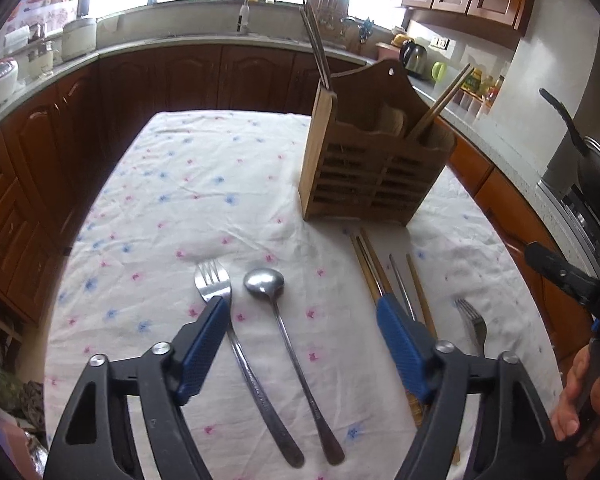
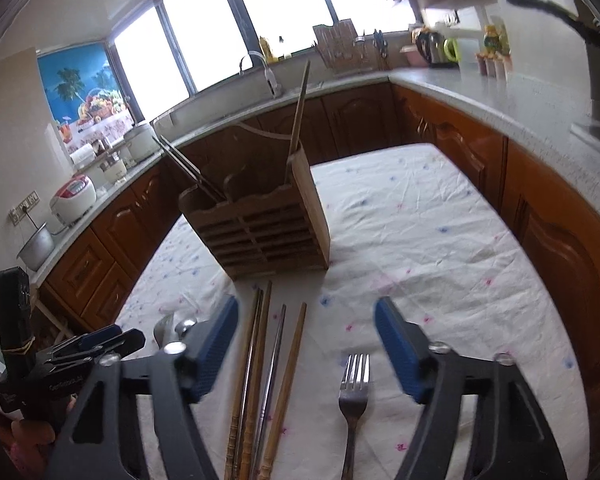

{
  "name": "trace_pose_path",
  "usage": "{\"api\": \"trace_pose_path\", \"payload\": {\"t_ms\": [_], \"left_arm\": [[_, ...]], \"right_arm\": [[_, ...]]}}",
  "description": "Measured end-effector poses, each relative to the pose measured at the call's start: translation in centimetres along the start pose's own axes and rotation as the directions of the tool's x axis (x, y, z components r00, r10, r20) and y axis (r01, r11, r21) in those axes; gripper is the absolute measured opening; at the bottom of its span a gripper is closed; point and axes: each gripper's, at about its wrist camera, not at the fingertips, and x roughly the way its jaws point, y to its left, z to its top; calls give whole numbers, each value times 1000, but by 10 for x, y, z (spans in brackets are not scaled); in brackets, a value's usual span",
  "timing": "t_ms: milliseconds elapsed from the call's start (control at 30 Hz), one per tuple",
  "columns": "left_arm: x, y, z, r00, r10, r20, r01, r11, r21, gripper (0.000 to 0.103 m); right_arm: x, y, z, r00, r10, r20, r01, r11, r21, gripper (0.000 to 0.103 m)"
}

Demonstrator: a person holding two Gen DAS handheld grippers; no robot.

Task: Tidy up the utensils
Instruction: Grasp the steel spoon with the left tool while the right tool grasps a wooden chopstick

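Observation:
A wooden utensil holder [image 1: 374, 168] stands on the cloth-covered table [image 1: 172, 184], with metal chopsticks in its left compartment and a wooden chopstick in its right. In the left wrist view a fork [image 1: 236, 344] and a spoon [image 1: 284, 340] lie between the fingers of my open, empty left gripper [image 1: 300, 308]. Chopsticks [image 1: 380, 276] and a second fork [image 1: 474, 326] lie to the right. In the right wrist view my open, empty right gripper [image 2: 306, 312] hovers over the chopsticks [image 2: 268, 380] and the fork [image 2: 354, 396], in front of the holder [image 2: 260, 228].
Brown kitchen cabinets and a grey counter [image 1: 204, 42] wrap around the table. A rice cooker [image 2: 74, 198], a pot [image 2: 36, 246], a kettle [image 2: 430, 50] and jars stand on the counter. The left gripper [image 2: 80, 350] shows at the right wrist view's left edge.

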Motion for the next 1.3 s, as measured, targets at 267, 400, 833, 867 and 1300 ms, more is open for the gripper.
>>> {"api": "trace_pose_path", "payload": {"t_ms": [267,400,833,867,1300], "left_arm": [[44,7,7,995,-2,-103,0,1000,-14,31],[63,11,10,990,3,-140,-6,1000,-26,29],[96,11,11,981,12,-193,-16,1000,-18,25],[97,10,11,981,13,-192,-16,1000,-15,25],[109,2,16,984,42,-173,-40,999,16,6]], "right_arm": [[37,4,-9,992,30,-126,-31,1000,-4,30],[57,5,-11,983,31,-180,-32,999,-4,23],[112,5,-14,958,-33,-286,19,998,-52,17],[115,6,-14,958,-37,-286,21,998,-59,17],[131,27,-11,952,-120,-282,63,977,-202,11]]}}
